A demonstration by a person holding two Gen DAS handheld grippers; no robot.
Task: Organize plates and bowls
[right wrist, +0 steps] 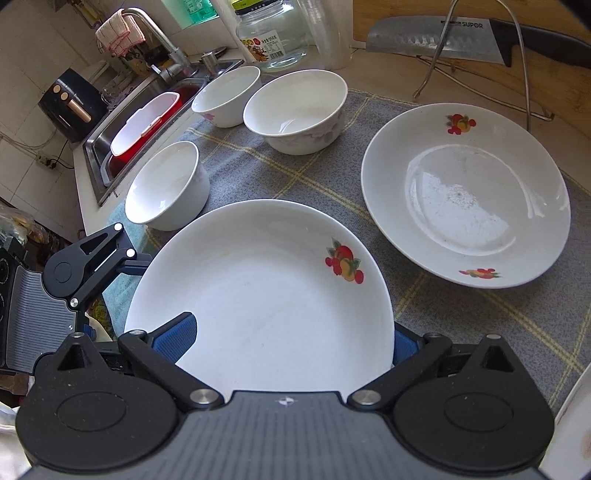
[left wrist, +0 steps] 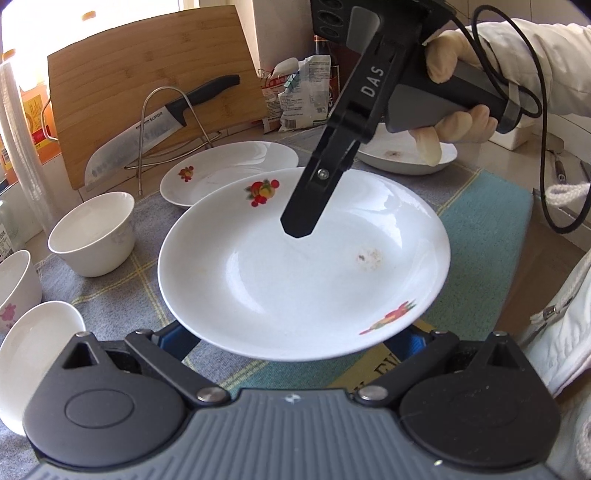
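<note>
A white deep plate with fruit decals [left wrist: 295,288] [right wrist: 266,295] lies over my left gripper [left wrist: 295,343] [right wrist: 88,269]. Its blue pads [left wrist: 177,339] stand wide apart under the near rim, so it is open. My right gripper [left wrist: 301,221] [right wrist: 291,339] reaches in from the far side with its jaws wide: one pad [right wrist: 177,336] above the plate, the other beneath it. I cannot tell whether the plate rests on the mat. A second decal plate [left wrist: 229,170] [right wrist: 465,195] lies behind, a third [left wrist: 402,155] farther right. Three white bowls [right wrist: 295,110] [right wrist: 229,96] [right wrist: 166,184] stand on the mat.
A grey checked mat [right wrist: 461,332] covers the counter. A bamboo cutting board [left wrist: 147,81] and a large knife [left wrist: 147,133] on a wire rack stand at the back, with food packets [left wrist: 299,92] beside them. A sink [right wrist: 140,125] and glass jar [right wrist: 273,33] lie past the bowls.
</note>
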